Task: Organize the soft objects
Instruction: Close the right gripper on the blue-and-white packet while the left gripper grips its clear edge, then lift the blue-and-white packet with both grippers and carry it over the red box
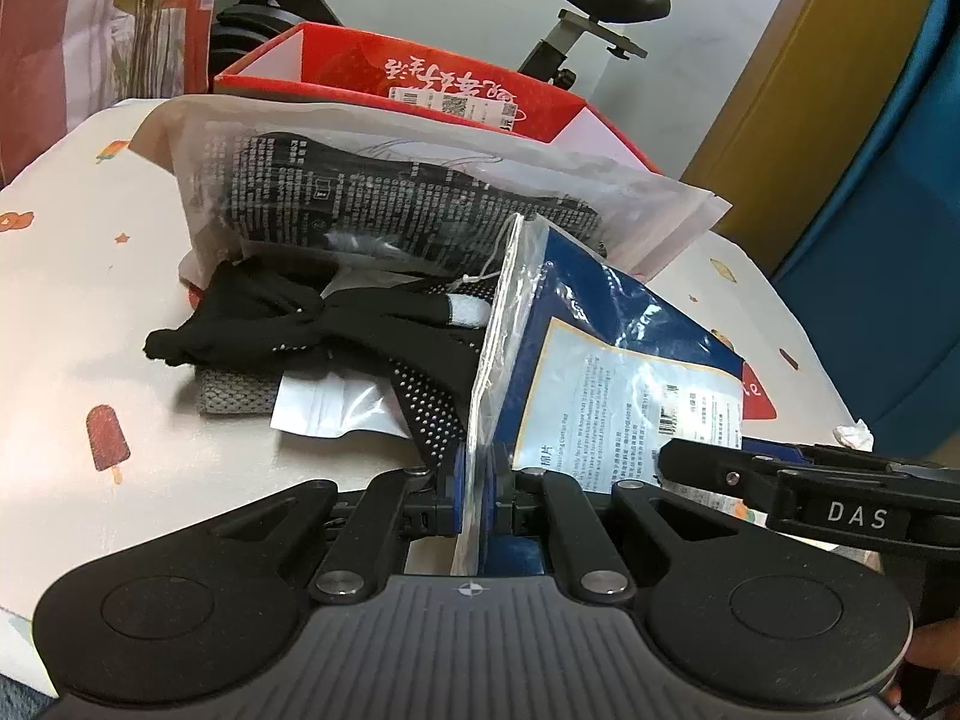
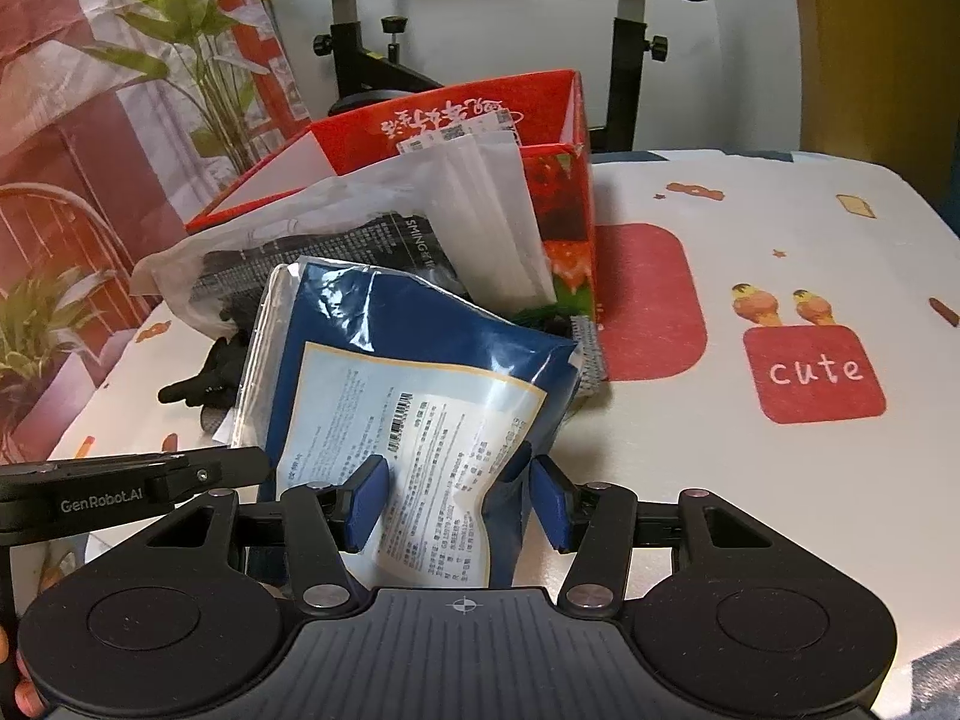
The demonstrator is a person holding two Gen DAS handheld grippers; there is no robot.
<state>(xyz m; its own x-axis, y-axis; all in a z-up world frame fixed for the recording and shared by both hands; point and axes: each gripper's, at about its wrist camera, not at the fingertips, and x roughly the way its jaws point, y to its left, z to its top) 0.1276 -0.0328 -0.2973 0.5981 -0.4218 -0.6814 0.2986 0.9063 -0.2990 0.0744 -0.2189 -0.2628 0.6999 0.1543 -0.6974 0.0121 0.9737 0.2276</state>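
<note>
Between my left gripper (image 1: 474, 495) fingers, pressed together, sits the clear edge of the blue packet (image 1: 606, 360). Right gripper (image 2: 459, 501) is spread around its lower end, pads not clearly touching. Step looks like lifting it off the pile. Next: carry it ahead into the red box (image 2: 480, 114), clearing the white bag (image 2: 336, 222).
</note>
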